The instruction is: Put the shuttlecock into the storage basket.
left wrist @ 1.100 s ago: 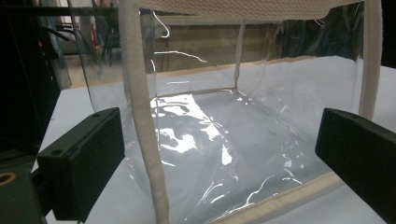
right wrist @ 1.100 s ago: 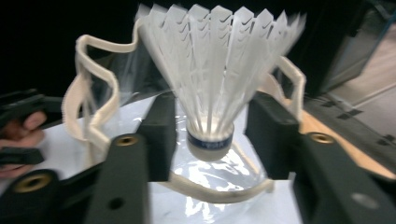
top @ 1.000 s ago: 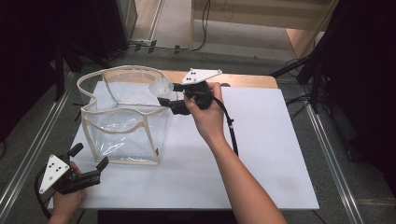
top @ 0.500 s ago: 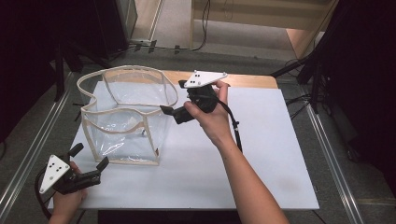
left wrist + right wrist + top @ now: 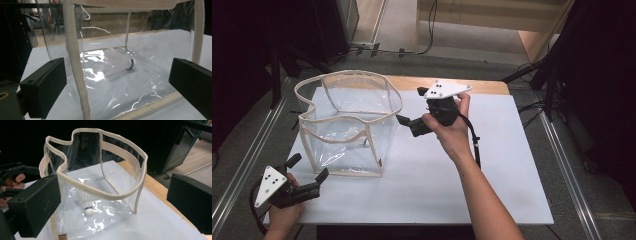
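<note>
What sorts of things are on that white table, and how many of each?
Clear bag with cream trim: 1
Shuttlecock, lying inside the bag: 1
Handheld grippers, left gripper and right gripper, both open and empty: 2
Total: 4

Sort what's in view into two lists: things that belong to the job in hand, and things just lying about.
Part of the job, as far as the pictures suggest:
- clear bag, standing open
- shuttlecock lying inside it
- right tongs, open beside the bag
- left tongs, open near the bag's corner

Just there:
- white board
- wooden table edge
</note>
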Demonstrator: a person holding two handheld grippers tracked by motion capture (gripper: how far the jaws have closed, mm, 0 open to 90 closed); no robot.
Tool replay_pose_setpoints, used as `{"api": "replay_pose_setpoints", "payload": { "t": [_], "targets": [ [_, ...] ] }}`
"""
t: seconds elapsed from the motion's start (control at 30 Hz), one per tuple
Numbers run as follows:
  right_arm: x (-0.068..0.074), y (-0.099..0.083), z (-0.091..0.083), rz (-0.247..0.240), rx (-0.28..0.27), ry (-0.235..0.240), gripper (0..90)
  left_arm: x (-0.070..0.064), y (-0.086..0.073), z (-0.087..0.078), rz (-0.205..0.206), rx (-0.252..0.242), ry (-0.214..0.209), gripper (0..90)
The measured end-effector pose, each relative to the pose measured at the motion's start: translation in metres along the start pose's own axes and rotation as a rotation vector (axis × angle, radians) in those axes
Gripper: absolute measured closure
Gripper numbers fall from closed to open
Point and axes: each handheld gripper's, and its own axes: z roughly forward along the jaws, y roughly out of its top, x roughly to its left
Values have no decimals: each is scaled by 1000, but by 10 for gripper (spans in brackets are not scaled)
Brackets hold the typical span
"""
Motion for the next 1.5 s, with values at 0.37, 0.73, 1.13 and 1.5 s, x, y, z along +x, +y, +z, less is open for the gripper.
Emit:
{"api": "replay_pose_setpoints", "payload": {
  "t": [0.37,0.73,1.13,1.5],
  "targets": [
    [-8,-13,-26,22,-18,-57,0,0,0,0,2,2,1,22],
    [-17,-35,-49,56,-44,-94,0,-1,0,0,4,3,6,22],
    [-22,-55,-72,86,-60,-135,0,-1,0,0,5,3,5,22],
    [-27,-73,-90,109,-70,-178,0,-1,0,0,7,4,9,21]
  ]
}}
